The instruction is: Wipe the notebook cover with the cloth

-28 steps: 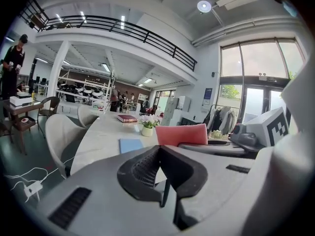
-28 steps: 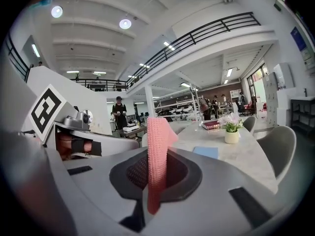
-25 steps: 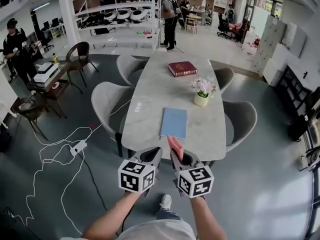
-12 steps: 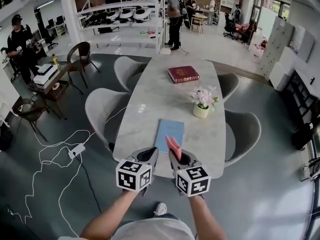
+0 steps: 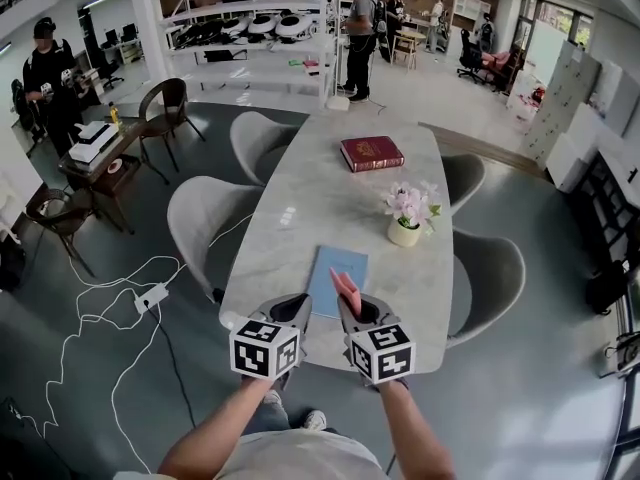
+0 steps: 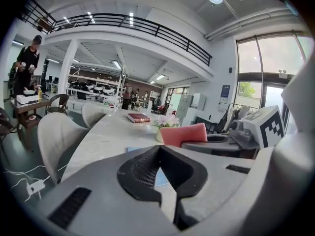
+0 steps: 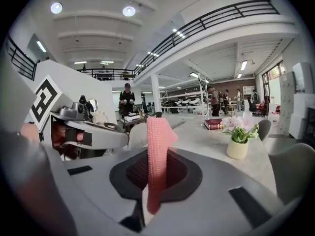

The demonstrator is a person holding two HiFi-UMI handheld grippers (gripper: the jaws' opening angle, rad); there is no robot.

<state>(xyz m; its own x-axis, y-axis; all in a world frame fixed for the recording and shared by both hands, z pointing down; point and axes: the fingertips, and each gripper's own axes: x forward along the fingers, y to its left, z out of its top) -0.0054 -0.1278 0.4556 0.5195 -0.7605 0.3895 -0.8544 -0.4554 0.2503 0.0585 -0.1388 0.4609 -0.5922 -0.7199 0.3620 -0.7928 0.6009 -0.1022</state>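
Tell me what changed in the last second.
The person stepped closer to the table, carrying the left gripper and right gripper forward to its near edge, by the notebook. Nothing was taken or released: the right one keeps its cloth, the left stays shut and empty. Notebook, red book and flowers lie unmoved.

pink cloth, pale blue notebook

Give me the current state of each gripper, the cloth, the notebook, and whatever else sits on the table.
left gripper: shut, nothing between its jaws
right gripper: shut on the cloth
cloth: pink, pinched, standing upright out of the jaws
notebook: blue, closed, flat at the table's near end
red book: closed, flat at the far end
flower pot: upright
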